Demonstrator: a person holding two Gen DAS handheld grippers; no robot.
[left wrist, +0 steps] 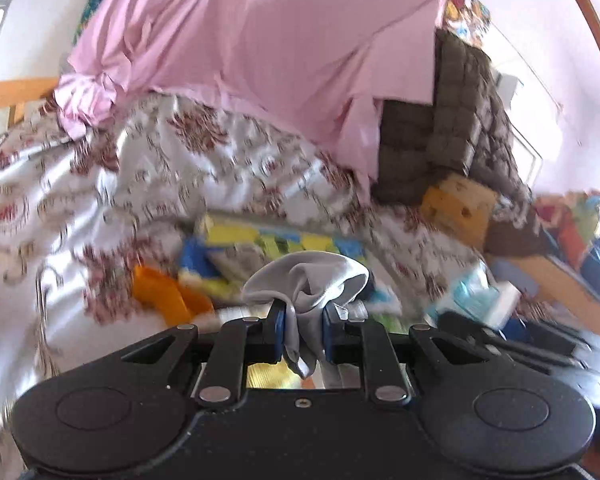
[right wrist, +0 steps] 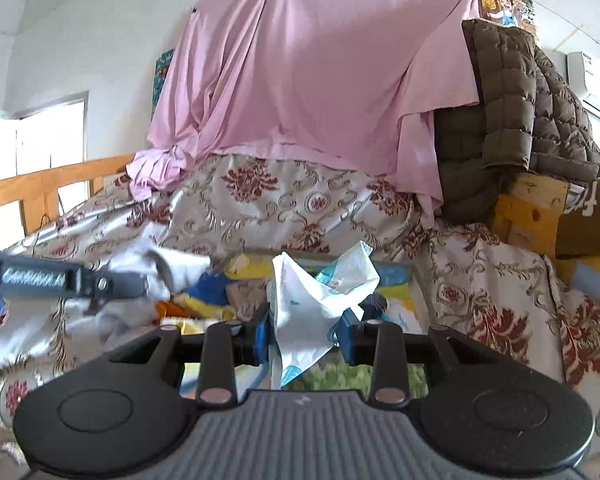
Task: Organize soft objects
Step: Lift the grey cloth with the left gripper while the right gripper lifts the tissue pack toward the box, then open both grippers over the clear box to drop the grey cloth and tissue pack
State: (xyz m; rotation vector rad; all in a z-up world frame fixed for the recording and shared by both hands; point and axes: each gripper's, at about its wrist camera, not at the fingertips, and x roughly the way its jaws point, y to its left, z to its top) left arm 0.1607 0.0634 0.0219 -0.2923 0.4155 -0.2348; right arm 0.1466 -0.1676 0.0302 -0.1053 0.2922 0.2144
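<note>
My left gripper [left wrist: 303, 312] is shut on a grey sock [left wrist: 308, 280] and holds it above the bed. It also shows in the right wrist view [right wrist: 136, 282] at the left, with the grey sock [right wrist: 180, 266] at its tip. My right gripper [right wrist: 306, 328] is shut on a white soft packet with light blue print [right wrist: 320, 292], lifted over a heap of soft things. The heap holds blue and yellow cloth [right wrist: 212, 292] and an orange piece [left wrist: 160, 292], lying on a colourful tray-like surface [left wrist: 268, 240].
A floral bedspread [right wrist: 300, 208] covers the bed. A pink sheet [right wrist: 320, 72] hangs behind, an olive quilted jacket [right wrist: 512, 120] to its right. A wooden rail [right wrist: 48, 184] runs at the left, a wooden post [right wrist: 536, 208] at the right.
</note>
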